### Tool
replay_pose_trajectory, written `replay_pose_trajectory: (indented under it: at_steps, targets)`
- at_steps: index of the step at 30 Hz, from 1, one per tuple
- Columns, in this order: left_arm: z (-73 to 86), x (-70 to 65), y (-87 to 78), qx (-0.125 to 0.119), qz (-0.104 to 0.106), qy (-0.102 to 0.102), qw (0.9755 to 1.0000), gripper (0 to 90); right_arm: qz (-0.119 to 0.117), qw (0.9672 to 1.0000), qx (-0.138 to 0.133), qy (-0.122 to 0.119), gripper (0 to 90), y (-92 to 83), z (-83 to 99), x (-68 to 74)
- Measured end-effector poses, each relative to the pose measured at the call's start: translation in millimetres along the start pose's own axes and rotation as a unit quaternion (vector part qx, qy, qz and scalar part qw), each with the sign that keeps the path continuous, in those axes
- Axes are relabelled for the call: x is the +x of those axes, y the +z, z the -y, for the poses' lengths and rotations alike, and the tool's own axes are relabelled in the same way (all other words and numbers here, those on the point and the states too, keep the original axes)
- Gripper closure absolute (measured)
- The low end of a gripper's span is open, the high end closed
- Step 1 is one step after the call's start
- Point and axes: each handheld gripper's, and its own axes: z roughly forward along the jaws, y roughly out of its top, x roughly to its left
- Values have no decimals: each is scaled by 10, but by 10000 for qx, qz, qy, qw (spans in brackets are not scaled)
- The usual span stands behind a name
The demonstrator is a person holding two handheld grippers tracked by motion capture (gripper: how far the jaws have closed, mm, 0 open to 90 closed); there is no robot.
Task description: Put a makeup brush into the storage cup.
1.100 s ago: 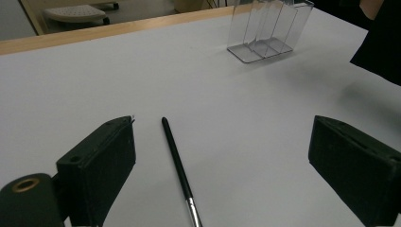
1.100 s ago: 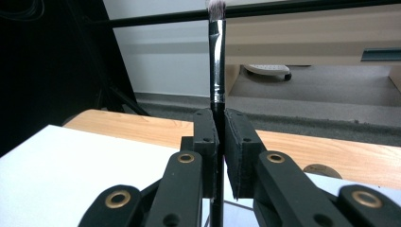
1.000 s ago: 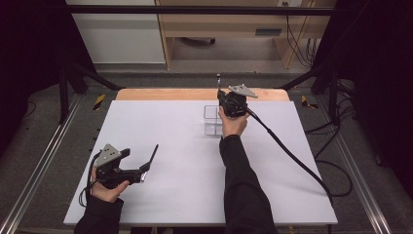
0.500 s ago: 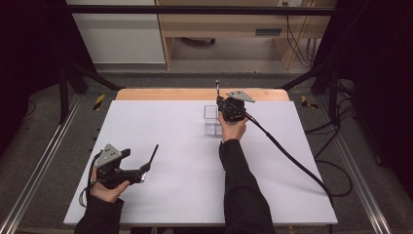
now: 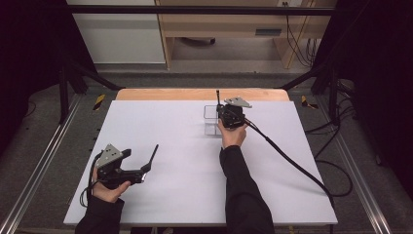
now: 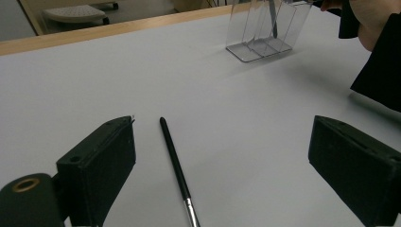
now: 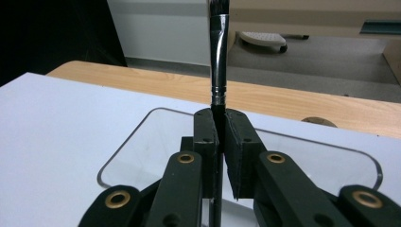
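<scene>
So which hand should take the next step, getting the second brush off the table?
Left. The left gripper has its jaws open on either side of the black brush lying on the table. The right gripper is shut on another brush over the clear holder.

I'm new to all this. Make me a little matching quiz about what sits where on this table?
Things:
1. right gripper
2. left gripper
3. clear plastic organizer
4. loose brush

States:
A. lying flat on the white table
B. jaws wide apart
C. standing at the far side, with compartments
D. clamped on an upright brush

Pairs: 1-D, 2-B, 3-C, 4-A
</scene>
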Motion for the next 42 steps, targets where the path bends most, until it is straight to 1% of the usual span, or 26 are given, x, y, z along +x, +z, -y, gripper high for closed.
replay_pose_trajectory:
  at_steps: [1,4,5,6,10,13,15,18,24,30,34,37,41,42]
  targets:
    - [0,-2,1,3,-1,4,10000,75,0,10000,5,-18,840,-6,2,2]
    - [0,-6,0,0,5,3,10000,76,-34,9999,129,1,836,-26,4,11]
    - [-1,-7,-1,-1,5,6,10000,76,-72,9998,159,-6,835,-40,4,11]
    - [-1,-7,-1,0,5,7,10000,76,-118,9997,202,35,819,-60,2,14]
    - [-1,-9,1,6,-3,14,10000,76,-189,9996,186,66,780,-163,-5,9]
    - [-3,-10,0,-2,-1,7,10000,76,-301,9994,147,36,746,-284,-11,-2]
    - [-2,-11,0,-1,-8,9,10000,76,-412,9991,119,3,705,-370,-16,-19]
    - [1,-11,5,17,-18,19,10000,76,-634,9979,101,-5,634,-496,-18,-44]
    - [7,-10,13,34,-37,13,10000,75,-945,9954,61,-124,526,-735,24,-100]
    - [11,-11,19,29,-46,-5,10000,75,-1131,9935,22,-100,448,-928,76,-181]
    - [13,-15,22,27,-48,-10,10000,75,-1200,9926,19,-184,382,-1053,113,-222]
    - [15,-18,25,29,-57,-6,10000,74,-1267,9918,0,-170,358,-1147,143,-252]
    - [18,-27,31,34,-58,-1,10000,74,-1345,9909,-64,-89,327,-1276,182,-294]
    - [19,-29,32,34,-60,-2,10000,74,-1337,9909,-66,-117,320,-1305,193,-296]
